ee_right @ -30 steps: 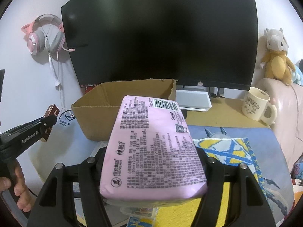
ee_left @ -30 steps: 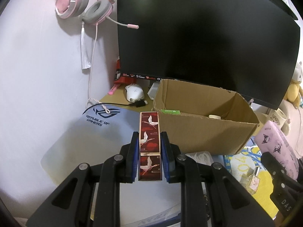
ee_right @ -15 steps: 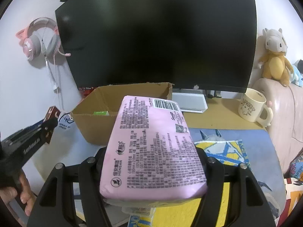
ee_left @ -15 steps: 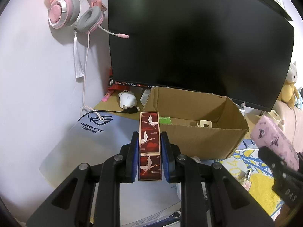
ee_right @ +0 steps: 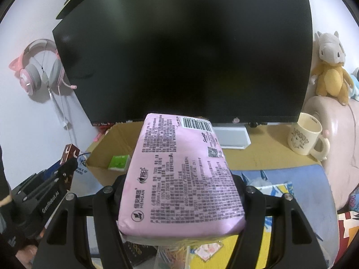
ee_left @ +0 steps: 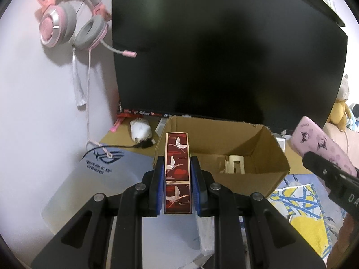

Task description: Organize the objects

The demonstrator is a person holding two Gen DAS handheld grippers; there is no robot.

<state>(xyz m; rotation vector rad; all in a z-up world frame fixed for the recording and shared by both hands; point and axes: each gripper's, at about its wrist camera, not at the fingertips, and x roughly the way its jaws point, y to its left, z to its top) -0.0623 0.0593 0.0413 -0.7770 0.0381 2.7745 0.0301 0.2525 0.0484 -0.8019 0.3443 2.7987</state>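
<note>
My left gripper [ee_left: 177, 163] is shut on a long red box with white cranes [ee_left: 177, 157], held above the desk just in front of the open cardboard box's [ee_left: 246, 174] left wall. My right gripper [ee_right: 179, 179] is shut on a pink tissue pack [ee_right: 179, 174], held above the desk with its far end over the cardboard box [ee_right: 112, 143]; its fingertips are hidden under the pack. The pack also shows at the right of the left wrist view [ee_left: 320, 143]. Inside the cardboard box lie a cream holder [ee_left: 234, 167] and a green packet [ee_right: 120, 162].
A large black monitor [ee_left: 224, 56] stands right behind the box. A pink headset [ee_left: 67, 27] hangs on the wall at left. A white mouse [ee_left: 140, 130] and grey mouse pad [ee_left: 105, 179] lie left. A cream mug [ee_right: 305, 134] and plush toy [ee_right: 332, 67] stand right.
Both grippers have risen and moved forward toward the cardboard box with their loads; more of the box's inside now shows. Neither grip has changed.
</note>
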